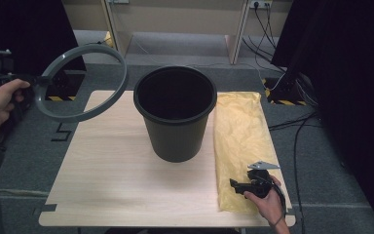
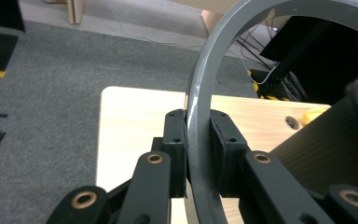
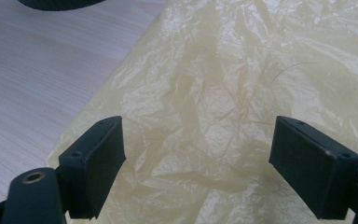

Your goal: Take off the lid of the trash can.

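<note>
Grey ring (image 1: 80, 83): your left gripper (image 2: 198, 154) pinches its rim, holding it in the air left of the black bin (image 1: 175, 114); your right gripper (image 3: 198, 172) rests spread over the yellow bag (image 1: 238, 141), flat on the table (image 1: 112, 170); ring removed, bin unlined; lining and refitting remain.

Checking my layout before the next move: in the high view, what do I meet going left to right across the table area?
Left gripper → grey ring clamped in it → black bin → yellow plastic bag → right gripper, jaws open over the bag.
</note>
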### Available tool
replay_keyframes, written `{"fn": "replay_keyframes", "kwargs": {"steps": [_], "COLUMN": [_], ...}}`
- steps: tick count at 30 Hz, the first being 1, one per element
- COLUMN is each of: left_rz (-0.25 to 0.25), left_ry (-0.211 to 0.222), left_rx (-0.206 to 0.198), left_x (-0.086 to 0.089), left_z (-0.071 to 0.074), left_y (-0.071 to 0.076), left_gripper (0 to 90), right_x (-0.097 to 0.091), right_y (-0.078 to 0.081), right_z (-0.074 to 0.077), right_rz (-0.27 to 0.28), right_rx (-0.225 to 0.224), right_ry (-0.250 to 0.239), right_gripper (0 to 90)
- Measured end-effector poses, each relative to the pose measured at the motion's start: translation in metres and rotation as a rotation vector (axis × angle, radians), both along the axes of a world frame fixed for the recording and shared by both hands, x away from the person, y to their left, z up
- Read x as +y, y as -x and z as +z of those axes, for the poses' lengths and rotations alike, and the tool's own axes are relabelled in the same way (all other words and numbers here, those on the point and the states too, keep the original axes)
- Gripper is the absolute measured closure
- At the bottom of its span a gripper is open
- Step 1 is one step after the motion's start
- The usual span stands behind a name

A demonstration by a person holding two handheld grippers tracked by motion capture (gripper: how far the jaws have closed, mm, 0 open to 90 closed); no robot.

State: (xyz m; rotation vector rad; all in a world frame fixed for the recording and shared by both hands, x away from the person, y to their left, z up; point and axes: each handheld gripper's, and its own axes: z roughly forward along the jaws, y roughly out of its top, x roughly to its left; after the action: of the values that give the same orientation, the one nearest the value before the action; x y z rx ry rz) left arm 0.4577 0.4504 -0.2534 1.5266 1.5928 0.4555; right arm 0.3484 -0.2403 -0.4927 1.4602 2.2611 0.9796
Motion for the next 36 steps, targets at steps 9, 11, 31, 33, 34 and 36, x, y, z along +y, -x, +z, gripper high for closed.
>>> {"fn": "replay_keyframes", "kwargs": {"steps": [9,11,31,33,34,36], "left_rz": [0.020,0.020,0.051,0.058,0.061,0.078], "left_ry": [0.006,0.007,-0.044,-0.043,-0.048,-0.053], "left_rx": [0.061,0.066,0.154,0.164,0.168,0.171], "left_x": [0.013,0.013,0.005,0.005,0.004,0.003], "left_z": [-0.050,-0.053,-0.143,-0.153,-0.157,-0.168], "left_y": [0.001,0.001,-0.007,-0.008,-0.009,-0.009], "left_gripper": [77.8,77.7,77.3,77.3,77.3,77.3], "right_x": [0.000,0.000,0.000,0.000,0.000,0.000], "right_y": [0.000,0.000,0.001,0.001,0.001,0.001], "right_z": [0.000,0.000,0.001,0.001,0.001,0.001], "right_rz": [-0.001,0.000,-0.002,0.000,0.000,0.001], "right_rx": [0.000,-0.001,-0.001,-0.001,-0.001,-0.002], "right_ry": [0.003,0.003,0.002,0.003,0.003,0.003], "right_gripper": [17.9,17.9,17.9,17.9,17.9,17.9]}}
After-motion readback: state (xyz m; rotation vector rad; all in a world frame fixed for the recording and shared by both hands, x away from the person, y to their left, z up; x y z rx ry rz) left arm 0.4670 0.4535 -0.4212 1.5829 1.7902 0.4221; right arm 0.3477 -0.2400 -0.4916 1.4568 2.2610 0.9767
